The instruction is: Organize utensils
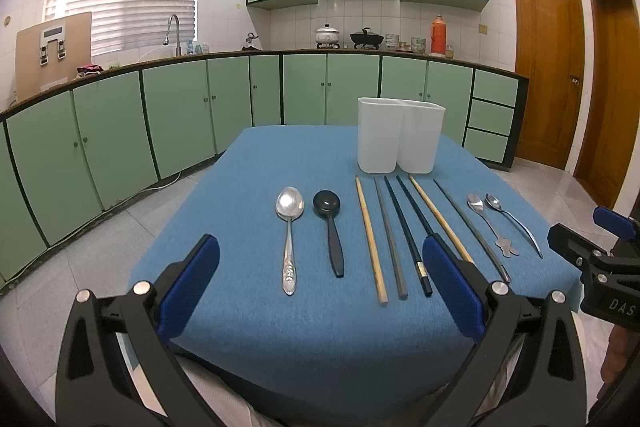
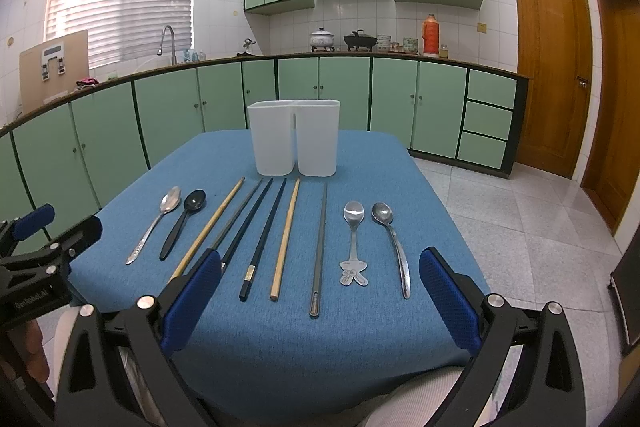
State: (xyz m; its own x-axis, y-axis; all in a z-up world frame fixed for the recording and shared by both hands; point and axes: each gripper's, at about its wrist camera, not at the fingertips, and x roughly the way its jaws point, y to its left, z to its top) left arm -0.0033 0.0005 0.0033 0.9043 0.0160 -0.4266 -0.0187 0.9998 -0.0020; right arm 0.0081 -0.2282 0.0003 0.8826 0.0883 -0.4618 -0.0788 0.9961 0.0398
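Observation:
A white two-compartment holder (image 1: 400, 135) (image 2: 294, 141) stands at the far side of the blue-covered table (image 1: 320, 327) (image 2: 320, 347). In front of it lie, left to right, a large silver spoon (image 1: 289, 227) (image 2: 160, 219), a black spoon (image 1: 330, 227) (image 2: 186, 219), several chopsticks in wood (image 1: 371, 239) (image 2: 285, 239), grey (image 2: 319, 251) and black (image 2: 262, 239), and two small silver spoons (image 1: 490, 223) (image 2: 354, 239) (image 2: 394, 247). My left gripper (image 1: 320, 283) is open and empty above the near edge. My right gripper (image 2: 320, 291) is open and empty too.
Green kitchen cabinets (image 1: 180, 107) and a counter with sink, pots and a thermos (image 1: 438, 35) run behind the table. Wooden doors (image 2: 548, 67) are on the right. Tiled floor surrounds the table. The right gripper's body shows at the left wrist view's right edge (image 1: 600, 259).

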